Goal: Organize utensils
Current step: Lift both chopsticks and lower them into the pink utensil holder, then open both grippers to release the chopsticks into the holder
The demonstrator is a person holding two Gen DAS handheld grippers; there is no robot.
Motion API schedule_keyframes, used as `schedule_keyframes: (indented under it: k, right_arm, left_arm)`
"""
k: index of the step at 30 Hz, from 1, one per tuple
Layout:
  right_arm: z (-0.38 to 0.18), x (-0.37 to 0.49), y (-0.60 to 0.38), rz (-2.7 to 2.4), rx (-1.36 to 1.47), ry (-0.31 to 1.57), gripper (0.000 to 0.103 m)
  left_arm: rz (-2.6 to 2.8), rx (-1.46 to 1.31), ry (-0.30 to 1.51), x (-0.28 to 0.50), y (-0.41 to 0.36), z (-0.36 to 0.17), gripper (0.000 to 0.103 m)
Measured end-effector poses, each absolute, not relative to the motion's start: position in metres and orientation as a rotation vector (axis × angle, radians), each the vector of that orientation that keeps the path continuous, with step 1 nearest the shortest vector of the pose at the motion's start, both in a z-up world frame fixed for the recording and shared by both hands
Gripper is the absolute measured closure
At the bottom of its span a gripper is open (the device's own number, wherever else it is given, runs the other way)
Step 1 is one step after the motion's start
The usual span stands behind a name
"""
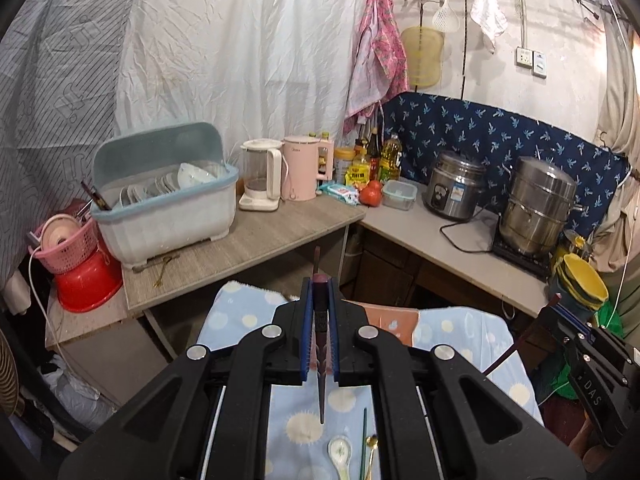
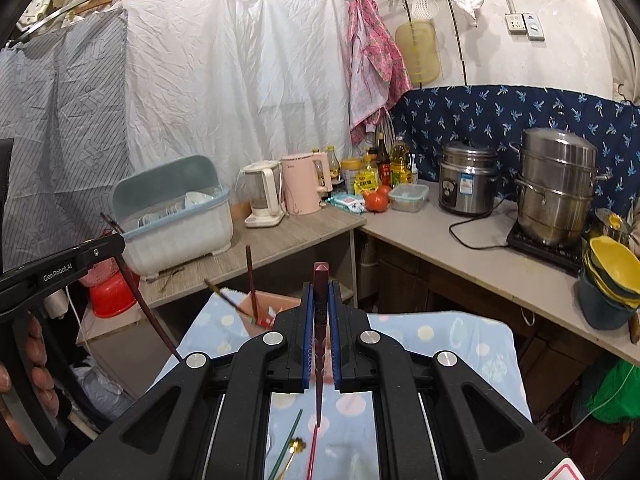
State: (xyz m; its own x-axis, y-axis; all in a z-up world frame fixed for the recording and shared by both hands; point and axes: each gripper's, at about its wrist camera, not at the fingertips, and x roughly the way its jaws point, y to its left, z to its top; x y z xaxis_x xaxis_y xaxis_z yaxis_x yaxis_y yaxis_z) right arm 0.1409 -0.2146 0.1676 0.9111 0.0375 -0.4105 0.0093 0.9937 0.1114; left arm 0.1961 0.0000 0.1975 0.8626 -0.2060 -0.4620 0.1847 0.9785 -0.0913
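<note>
My left gripper (image 1: 319,286) is shut on a dark maroon chopstick (image 1: 318,264) that stands up between its blue pads, above the blue dotted towel (image 1: 240,316). My right gripper (image 2: 321,290) is shut on a second maroon chopstick (image 2: 321,276) the same way. A salmon-pink box (image 2: 266,306) on the towel's far side holds two chopsticks (image 2: 251,280). On the towel below lie a white ceramic spoon (image 1: 340,454), a green chopstick (image 1: 364,440), a gold spoon (image 1: 373,446) and a red chopstick (image 2: 313,456). The right gripper shows at the right edge of the left view (image 1: 554,304).
A wooden table (image 1: 256,240) carries a blue dish rack (image 1: 168,196), kettles (image 1: 302,168) and bottles. The grey counter (image 1: 448,248) to the right holds a rice cooker (image 1: 456,186), a steel steamer (image 1: 536,208) and yellow bowls (image 1: 584,280). A pink basket (image 1: 64,244) sits on a red basin at left.
</note>
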Motion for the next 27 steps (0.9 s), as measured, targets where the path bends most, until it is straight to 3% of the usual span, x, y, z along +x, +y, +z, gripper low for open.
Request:
schedule_keyframes:
  k: [12, 27]
  right_arm:
    - [0.193, 0.224, -0.218, -0.012, 0.085, 0.387, 0.096]
    - [0.152, 0.285, -0.208, -0.004, 0.066, 0.444, 0.096]
  left_arm:
    - [-0.191, -0.049, 0.423, 0.275, -0.023, 0.235, 0.096]
    - [-0.189, -0.062, 0.462, 0.342, -0.037, 0.179, 0.096]
